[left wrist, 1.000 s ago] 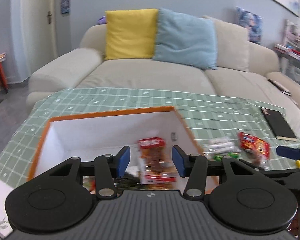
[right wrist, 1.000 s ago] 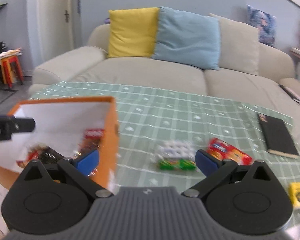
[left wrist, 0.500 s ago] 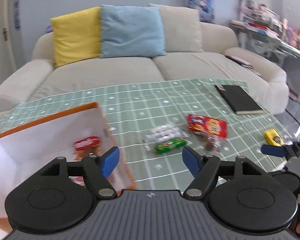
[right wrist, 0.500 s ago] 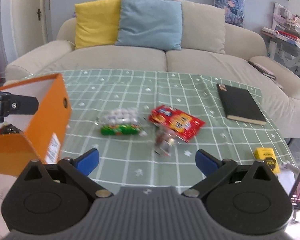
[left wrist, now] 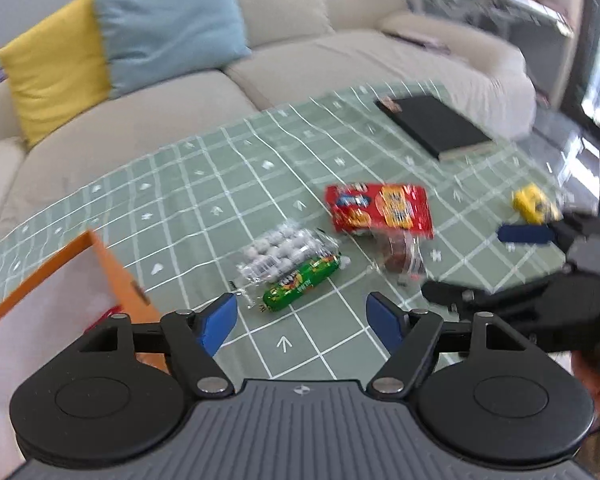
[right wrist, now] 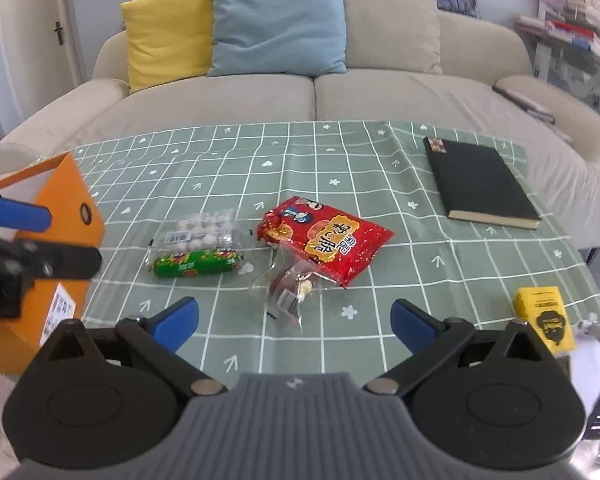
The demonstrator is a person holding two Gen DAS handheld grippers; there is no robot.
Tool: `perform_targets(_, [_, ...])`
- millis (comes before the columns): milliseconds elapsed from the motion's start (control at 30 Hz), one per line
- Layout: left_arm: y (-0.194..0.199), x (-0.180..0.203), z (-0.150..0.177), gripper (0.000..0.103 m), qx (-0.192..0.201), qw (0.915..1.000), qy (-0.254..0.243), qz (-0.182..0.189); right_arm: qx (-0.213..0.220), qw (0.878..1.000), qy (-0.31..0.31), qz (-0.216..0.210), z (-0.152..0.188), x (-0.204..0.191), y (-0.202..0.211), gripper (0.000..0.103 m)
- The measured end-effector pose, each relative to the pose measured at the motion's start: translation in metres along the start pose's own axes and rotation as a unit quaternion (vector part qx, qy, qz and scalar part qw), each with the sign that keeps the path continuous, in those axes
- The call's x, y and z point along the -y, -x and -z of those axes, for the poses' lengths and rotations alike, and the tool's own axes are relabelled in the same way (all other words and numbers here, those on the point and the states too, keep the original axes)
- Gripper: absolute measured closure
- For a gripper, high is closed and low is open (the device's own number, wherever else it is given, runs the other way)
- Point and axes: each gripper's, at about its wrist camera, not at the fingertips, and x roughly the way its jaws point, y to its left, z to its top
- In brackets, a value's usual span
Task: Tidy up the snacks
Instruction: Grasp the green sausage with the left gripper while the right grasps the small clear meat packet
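Beige sofa cushions filled the background behind a desk [right wrist: 380,152] spread with a green checked cloth. On it, near the orange box [right wrist: 66,200], lay the snacks not yet put away: a green sausage pack [right wrist: 196,263] touching a clear bag of white candies [right wrist: 200,232] on its far side, then, further from the box, a glossy red snack bag [right wrist: 328,242] partly covering a small clear-wrapped brown snack [right wrist: 290,292].

A second earlier the left tool [left wrist: 298,318] had hovered over the box with a red packet between its pads; now that packet was gone from it and red showed inside the box, so one snack looked stowed. Its pads stood apart with nothing between them, closing slightly, aimed at the sausage pack. The right tool [right wrist: 294,322] had swung from the box side to face the brown snack, its pads wide and empty, narrowing a little.

Far from the box sat a black notebook [right wrist: 480,184] and a small yellow carton [right wrist: 544,320].
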Motion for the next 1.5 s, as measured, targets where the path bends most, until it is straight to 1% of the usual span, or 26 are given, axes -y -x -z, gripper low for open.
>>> perform_targets(33, [-0.005, 0.001, -0.003, 0.022, -0.007, 0.9999, -0.014, 0.004, -0.004, 1.0, -0.004, -0.003, -0.002, 0.002, -0.004, 0.014])
perform_targets(200, [-0.031, 0.006, -0.021, 0.025, -0.038, 0.9952, -0.089, 0.017, -0.015, 1.0, -0.013, -0.014, -0.011, 0.006, -0.023, 0.024])
perform_targets(267, [-0.042, 0.008, -0.026, 0.025, -0.05, 0.9921, -0.114, 0.02, -0.015, 1.0, -0.013, -0.022, -0.015, 0.007, -0.029, 0.024])
perform_targets(333, [-0.056, 0.01, -0.03, 0.026, -0.066, 0.9883, -0.136, 0.016, -0.016, 1.0, -0.011, -0.022, -0.019, 0.008, -0.038, 0.025])
perform_targets(367, [-0.063, 0.011, -0.032, 0.03, -0.075, 0.9869, -0.143, 0.012, -0.019, 1.0, -0.011, -0.02, -0.02, 0.008, -0.041, 0.026])
perform_targets(433, [-0.077, 0.013, -0.034, 0.032, -0.091, 0.9844, -0.151, 0.006, -0.027, 0.999, -0.008, -0.016, -0.021, 0.008, -0.049, 0.032])
perform_targets(467, [-0.083, 0.014, -0.034, 0.033, -0.101, 0.9827, -0.155, 0.001, -0.032, 0.999, -0.009, -0.017, -0.021, 0.009, -0.053, 0.034])
perform_targets(533, [-0.097, 0.016, -0.034, 0.035, -0.12, 0.9793, -0.163, -0.01, -0.042, 0.999, -0.019, -0.022, -0.021, 0.013, -0.059, 0.035])
perform_targets(633, [-0.114, 0.019, -0.033, 0.041, -0.147, 0.9734, -0.175, -0.015, -0.057, 0.997, -0.032, -0.026, -0.018, 0.018, -0.068, 0.035])
perform_targets(700, [-0.12, 0.019, -0.032, 0.047, -0.159, 0.9714, -0.176, -0.018, -0.064, 0.997, -0.039, -0.032, -0.015, 0.019, -0.072, 0.036])
perform_targets(733, [-0.123, 0.018, -0.033, 0.048, -0.162, 0.9713, -0.173, -0.02, -0.065, 0.996, -0.04, -0.034, -0.014, 0.019, -0.073, 0.039])
perform_targets(767, [-0.125, 0.018, -0.033, 0.052, -0.164, 0.9719, -0.168, -0.021, -0.066, 0.996, -0.038, -0.037, -0.013, 0.018, -0.073, 0.041])
perform_targets(800, [-0.128, 0.017, -0.033, 0.053, -0.166, 0.9723, -0.164, -0.019, -0.066, 0.996, -0.034, -0.04, -0.012, 0.016, -0.074, 0.045])
perform_targets(833, [-0.129, 0.017, -0.033, 0.053, -0.165, 0.9725, -0.163, -0.02, -0.067, 0.996, -0.032, -0.041, -0.011, 0.016, -0.074, 0.046])
perform_targets(867, [-0.13, 0.018, -0.033, 0.056, -0.164, 0.9722, -0.165, -0.023, -0.066, 0.996, -0.031, -0.043, -0.01, 0.015, -0.074, 0.047])
perform_targets(900, [-0.131, 0.019, -0.032, 0.058, -0.165, 0.9716, -0.168, -0.025, -0.068, 0.996, -0.031, -0.046, -0.01, 0.015, -0.074, 0.053])
perform_targets(933, [-0.131, 0.022, -0.032, 0.062, -0.165, 0.971, -0.171, -0.027, -0.07, 0.996, -0.033, -0.052, -0.009, 0.015, -0.073, 0.062])
perform_targets(967, [-0.132, 0.023, -0.031, 0.065, -0.163, 0.9708, -0.174, -0.027, -0.074, 0.995, -0.033, -0.052, -0.008, 0.015, -0.074, 0.067])
perform_targets(1000, [-0.132, 0.023, -0.031, 0.068, -0.163, 0.9708, -0.174, -0.025, -0.079, 0.995, -0.031, -0.048, -0.007, 0.014, -0.074, 0.075])
perform_targets(1033, [-0.132, 0.025, -0.031, 0.069, -0.163, 0.9711, -0.173, -0.024, -0.083, 0.995, -0.03, -0.048, -0.006, 0.014, -0.075, 0.08])
perform_targets(1067, [-0.131, 0.025, -0.031, 0.07, -0.162, 0.9715, -0.171, -0.023, -0.085, 0.995, -0.031, -0.05, -0.004, 0.014, -0.075, 0.081])
perform_targets(1100, [-0.132, 0.026, -0.032, 0.071, -0.162, 0.9718, -0.17, -0.023, -0.087, 0.994, -0.032, -0.051, -0.002, 0.015, -0.074, 0.084])
perform_targets(1233, [-0.128, 0.027, -0.029, 0.074, -0.162, 0.975, -0.152, -0.013, -0.086, 0.994, -0.028, -0.056, 0.003, 0.014, -0.067, 0.09])
perform_targets(1300, [-0.124, 0.026, -0.027, 0.074, -0.168, 0.9766, -0.134, -0.003, -0.084, 0.994, -0.027, -0.06, 0.005, 0.014, -0.06, 0.091])
perform_targets(1433, [-0.114, 0.028, -0.021, 0.075, -0.179, 0.9797, -0.088, 0.021, -0.085, 0.994, -0.025, -0.069, 0.014, 0.017, -0.047, 0.092])
perform_targets(1500, [-0.109, 0.031, -0.016, 0.075, -0.18, 0.9801, -0.077, 0.03, -0.084, 0.993, -0.024, -0.075, 0.02, 0.02, -0.041, 0.092])
